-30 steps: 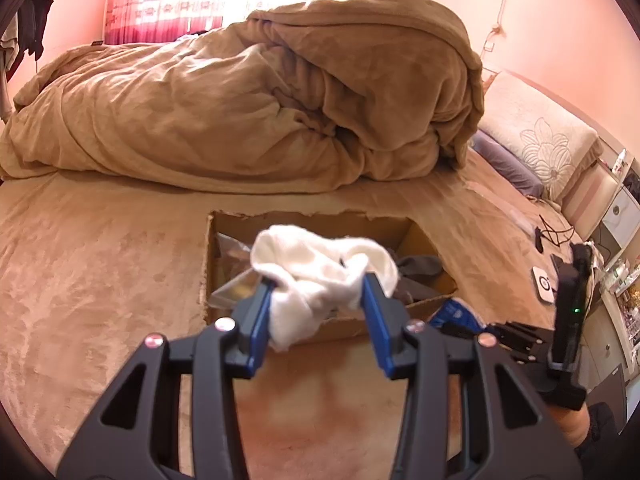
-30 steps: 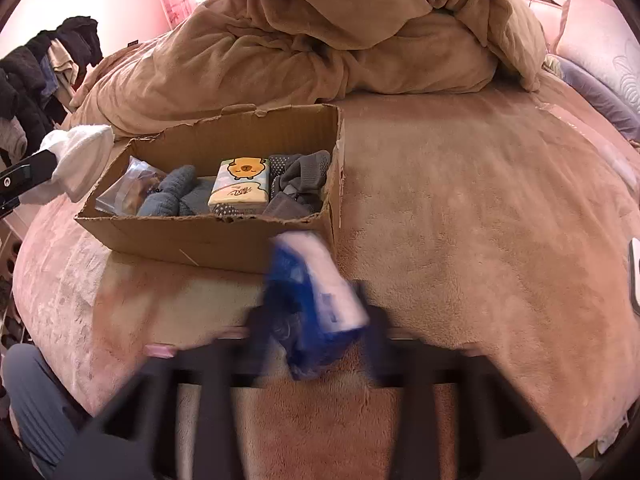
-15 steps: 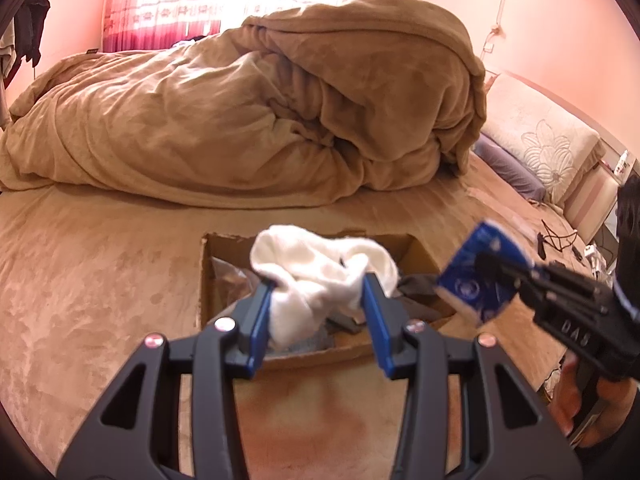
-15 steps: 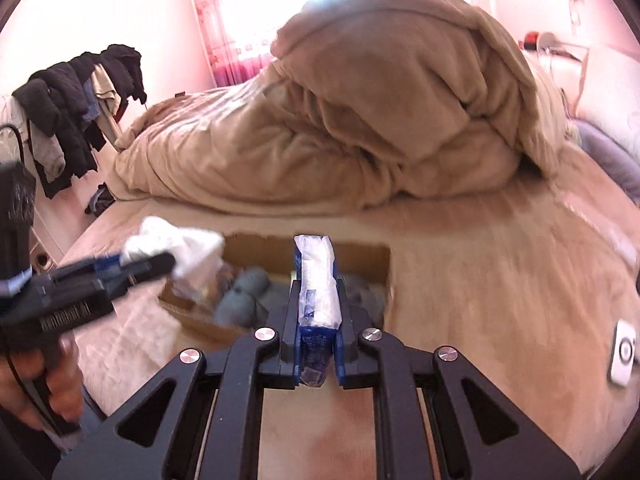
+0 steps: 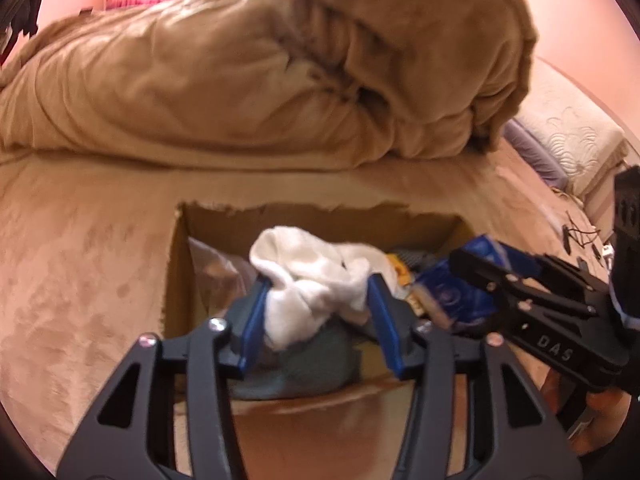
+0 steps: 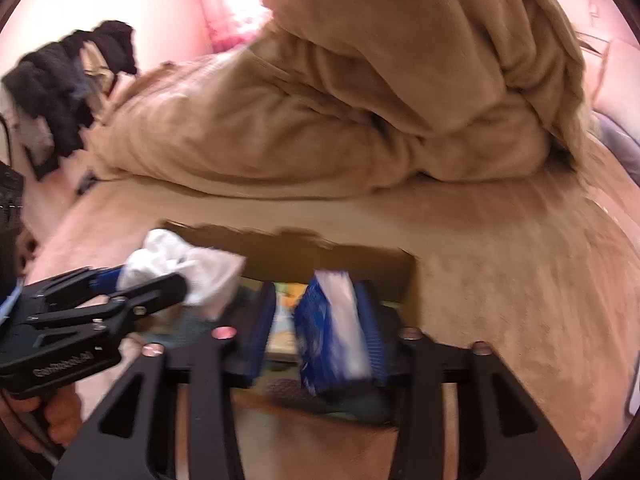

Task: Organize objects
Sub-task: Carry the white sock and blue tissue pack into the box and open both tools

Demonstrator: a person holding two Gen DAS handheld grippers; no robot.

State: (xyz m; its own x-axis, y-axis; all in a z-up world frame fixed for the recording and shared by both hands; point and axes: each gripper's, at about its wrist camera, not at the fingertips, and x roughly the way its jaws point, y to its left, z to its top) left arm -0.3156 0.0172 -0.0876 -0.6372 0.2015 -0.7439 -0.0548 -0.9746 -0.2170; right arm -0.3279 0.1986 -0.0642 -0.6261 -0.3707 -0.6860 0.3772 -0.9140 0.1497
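Observation:
A torn cardboard box [image 5: 176, 264] sits on the bed and holds grey socks [image 5: 304, 364] and a small yellow packet. My left gripper [image 5: 316, 312] is shut on a white sock [image 5: 316, 276] and holds it over the box's near side. It also shows in the right wrist view [image 6: 156, 280] with the white sock [image 6: 188, 268]. My right gripper [image 6: 316, 320] hangs over the box [image 6: 360, 256] with its jaws spread. A blue and white packet [image 6: 332, 332] leans against its right finger; the left finger stands apart from it. The packet also shows in the left wrist view [image 5: 460, 292].
A big tan duvet [image 5: 280, 72] is heaped behind the box. Pillows [image 5: 568, 136] lie at the right. Dark clothes [image 6: 60, 84] hang at the left. Cables [image 5: 580, 236] lie on the bed at the right.
Both grippers have moved forward and down over the box. The right gripper's jaws have spread apart from the blue packet, which was clamped half a second ago. The left still holds the white sock.

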